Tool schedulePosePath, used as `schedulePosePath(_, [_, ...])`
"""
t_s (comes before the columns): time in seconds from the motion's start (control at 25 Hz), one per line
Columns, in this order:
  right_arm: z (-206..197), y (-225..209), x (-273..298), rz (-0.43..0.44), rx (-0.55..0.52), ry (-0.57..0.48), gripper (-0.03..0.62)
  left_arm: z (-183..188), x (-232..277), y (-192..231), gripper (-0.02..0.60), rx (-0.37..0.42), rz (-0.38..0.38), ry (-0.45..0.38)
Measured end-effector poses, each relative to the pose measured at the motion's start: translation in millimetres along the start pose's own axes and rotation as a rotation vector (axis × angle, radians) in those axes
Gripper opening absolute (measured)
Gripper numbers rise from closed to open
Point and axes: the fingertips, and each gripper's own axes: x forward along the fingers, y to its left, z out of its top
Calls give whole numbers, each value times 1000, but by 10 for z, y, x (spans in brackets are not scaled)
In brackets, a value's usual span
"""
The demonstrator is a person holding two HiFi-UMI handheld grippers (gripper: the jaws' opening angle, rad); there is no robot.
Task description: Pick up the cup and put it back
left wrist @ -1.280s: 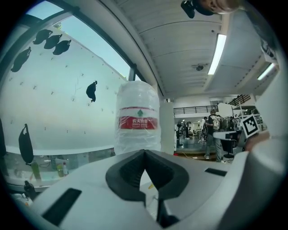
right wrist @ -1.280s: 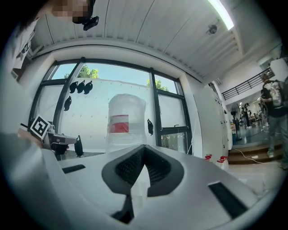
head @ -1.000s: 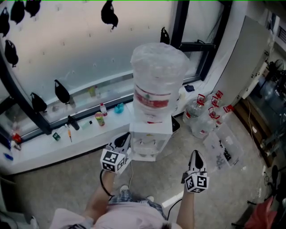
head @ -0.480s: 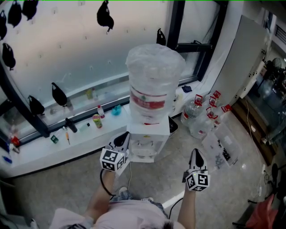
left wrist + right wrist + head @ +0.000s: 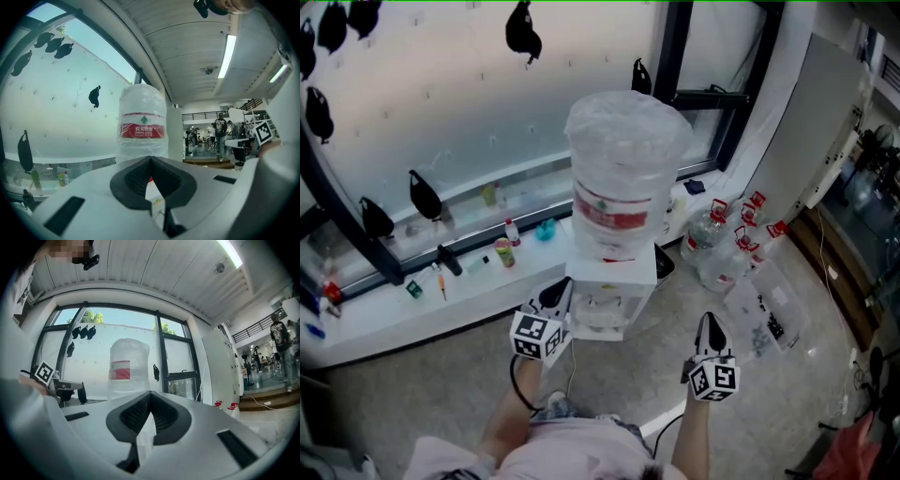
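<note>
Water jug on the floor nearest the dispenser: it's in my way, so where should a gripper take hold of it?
Likely the red handle on top, coming straight down from above: the jug stands upright, its clear body looks too wide for two jaws, and the handle is its only narrow part.

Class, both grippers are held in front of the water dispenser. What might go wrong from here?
1. The left gripper and the right gripper are both shut. Reaching in like that might knock a cup over rather than grasp it, and no cup is visible.
2. The left gripper sits close to the water dispenser. A careless push might bump it and shake the big bottle on top.
</note>
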Motion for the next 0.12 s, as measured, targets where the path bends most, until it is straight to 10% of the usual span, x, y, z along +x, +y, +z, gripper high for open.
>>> schedulePosePath(0.12, [-3,6,21,9,1,3,15,-2,21,-32,25,-2,-2,1])
